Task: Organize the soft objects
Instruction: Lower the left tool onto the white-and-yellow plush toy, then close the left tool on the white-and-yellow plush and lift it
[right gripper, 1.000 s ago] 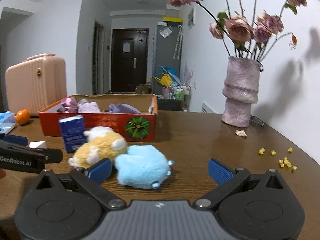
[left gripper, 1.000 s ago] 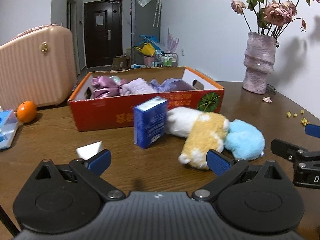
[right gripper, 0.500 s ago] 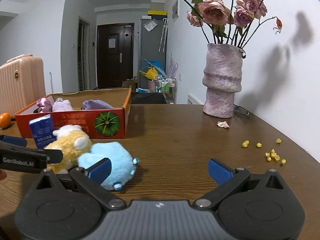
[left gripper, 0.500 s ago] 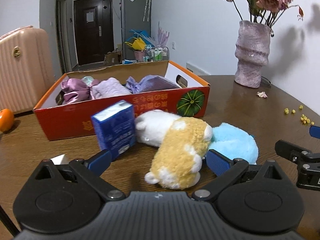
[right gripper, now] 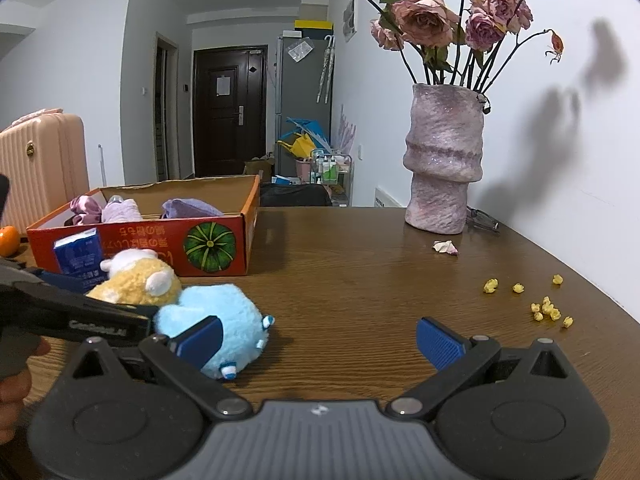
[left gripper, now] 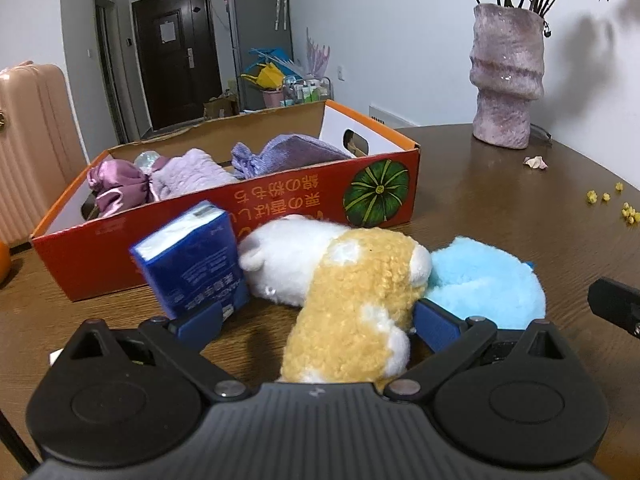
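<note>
A yellow and white plush toy (left gripper: 352, 300) lies on the brown table, its rear end between the open fingers of my left gripper (left gripper: 318, 324); it also shows in the right wrist view (right gripper: 136, 280). A light blue plush (left gripper: 484, 284) lies against its right side (right gripper: 216, 320). A blue tissue pack (left gripper: 192, 260) stands at its left. Behind them is the orange cardboard box (left gripper: 384, 192) holding purple soft items (left gripper: 188, 172). My right gripper (right gripper: 318, 340) is open and empty over bare table, right of the blue plush.
A purple vase (right gripper: 444, 160) with dried roses stands at the back right. Yellow crumbs (right gripper: 544, 308) and a petal (right gripper: 446, 247) lie on the table's right side. A pink suitcase (left gripper: 28, 144) and an orange (right gripper: 8, 240) are at the left.
My left gripper has moved forward and right, so the yellow plush now lies between its fingers. My right gripper has shifted right, away from the blue plush.
</note>
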Demonstrator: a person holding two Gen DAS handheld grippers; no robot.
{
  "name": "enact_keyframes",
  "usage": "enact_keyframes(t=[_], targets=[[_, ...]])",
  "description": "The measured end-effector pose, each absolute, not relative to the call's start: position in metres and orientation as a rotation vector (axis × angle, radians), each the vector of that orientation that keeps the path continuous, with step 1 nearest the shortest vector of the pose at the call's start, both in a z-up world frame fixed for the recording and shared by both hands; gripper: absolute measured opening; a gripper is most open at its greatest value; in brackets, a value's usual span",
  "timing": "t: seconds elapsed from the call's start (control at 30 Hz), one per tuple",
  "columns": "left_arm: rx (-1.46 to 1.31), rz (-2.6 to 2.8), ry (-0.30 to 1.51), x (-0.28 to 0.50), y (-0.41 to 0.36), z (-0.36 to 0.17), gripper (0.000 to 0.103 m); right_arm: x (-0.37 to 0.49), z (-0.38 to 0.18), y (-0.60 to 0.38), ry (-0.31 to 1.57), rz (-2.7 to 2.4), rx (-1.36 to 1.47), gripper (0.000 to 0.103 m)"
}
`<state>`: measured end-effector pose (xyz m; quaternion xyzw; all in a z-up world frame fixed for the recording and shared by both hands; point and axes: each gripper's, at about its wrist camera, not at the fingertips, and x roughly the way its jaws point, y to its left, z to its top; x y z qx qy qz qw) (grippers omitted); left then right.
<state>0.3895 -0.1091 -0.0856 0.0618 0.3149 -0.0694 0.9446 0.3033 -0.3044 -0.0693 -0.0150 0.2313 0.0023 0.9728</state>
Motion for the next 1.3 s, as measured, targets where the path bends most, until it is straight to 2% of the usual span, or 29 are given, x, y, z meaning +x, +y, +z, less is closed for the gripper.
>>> enact_keyframes(t=[0.03,0.07,0.13,0.17,0.2,0.5,0.9,1.3], targets=[[0.123,-0.148,0.651,0.391,-0.109,-0.087,0.098,0.303,-0.07,-0.304,0.467,0.004,-0.032,0.103],[0.116,-0.161,0.664,0.393,-0.109,-0.089,0.091,0.304,-0.07,-0.303,0.468,0.005,-0.032,0.103],[0.103,-0.198,0.687,0.394,-0.109,-0.091,0.075,0.304,-0.071,-0.303,0.469,0.004,-0.03,0.103],[0.103,-0.216,0.692,0.394,-0.11,-0.092,0.06,0.305,-0.07,-0.304,0.469,0.004,-0.029,0.103],[0.109,-0.234,0.697,0.393,-0.111,-0.093,0.052,0.305,-0.071,-0.304,0.469,0.003,-0.028,0.103],[0.176,-0.214,0.57,0.372,-0.119,-0.084,0.051,0.305,-0.069,-0.307,0.464,0.004,-0.01,0.103],[0.104,-0.221,0.418,0.307,-0.105,-0.048,0.051,0.306,-0.069,-0.312,0.464,0.005,0.021,0.103],[0.063,-0.152,0.398,0.258,-0.061,-0.038,0.051,0.308,-0.072,-0.312,0.473,0.011,0.025,0.103]])
